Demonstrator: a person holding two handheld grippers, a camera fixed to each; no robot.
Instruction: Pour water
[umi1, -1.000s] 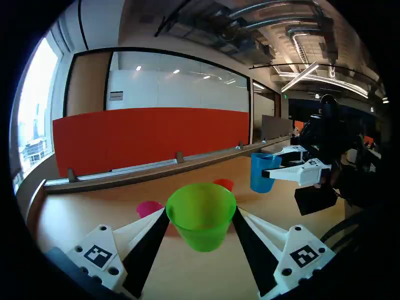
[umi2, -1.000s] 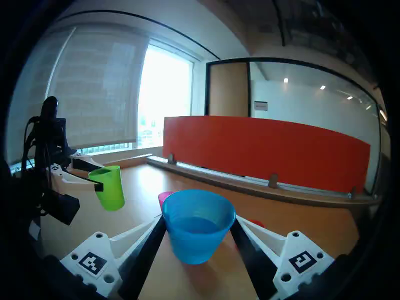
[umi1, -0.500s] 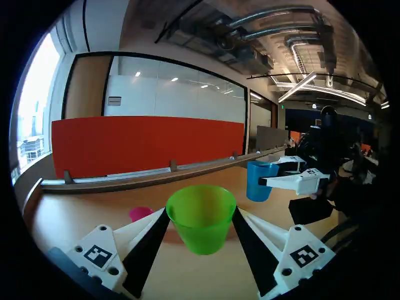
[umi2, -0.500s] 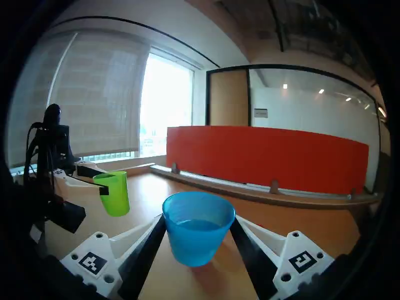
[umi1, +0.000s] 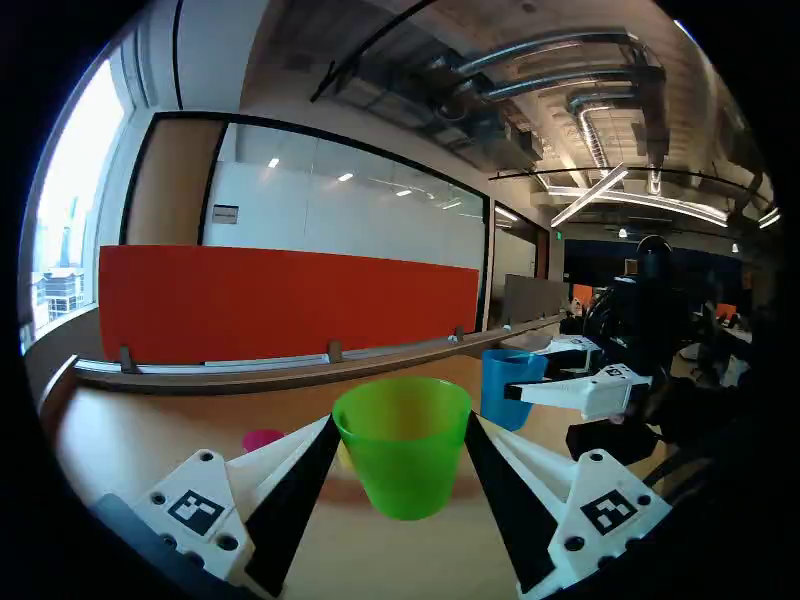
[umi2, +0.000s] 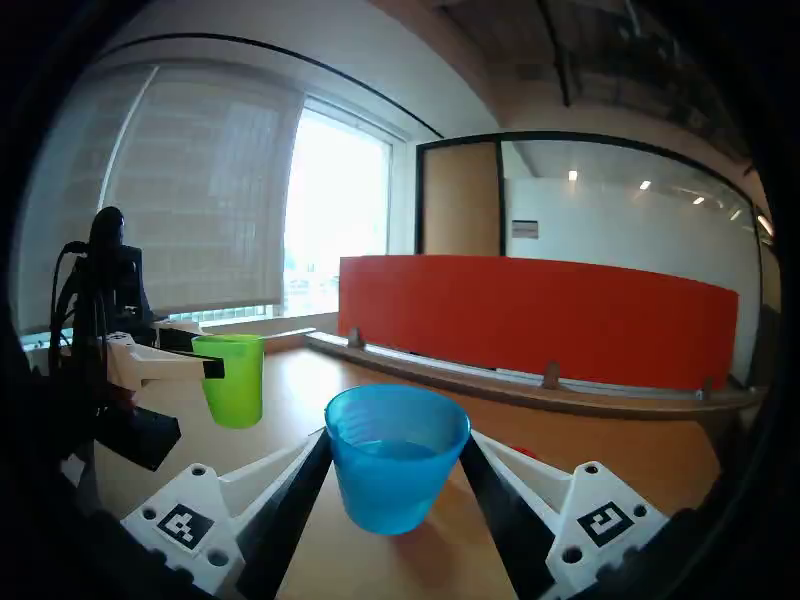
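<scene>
Left gripper clamps green cup upright between its fingers; right gripper clamps blue cup, water inside, above wooden table.

Wooden desk, orange partition, bright window, exposed ceiling pipes.

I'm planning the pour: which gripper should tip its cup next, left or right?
Right, probably. The right gripper holds the blue cup, where water is visible. The left gripper holds the green cup upright, with no water showing, ready to receive.
</scene>
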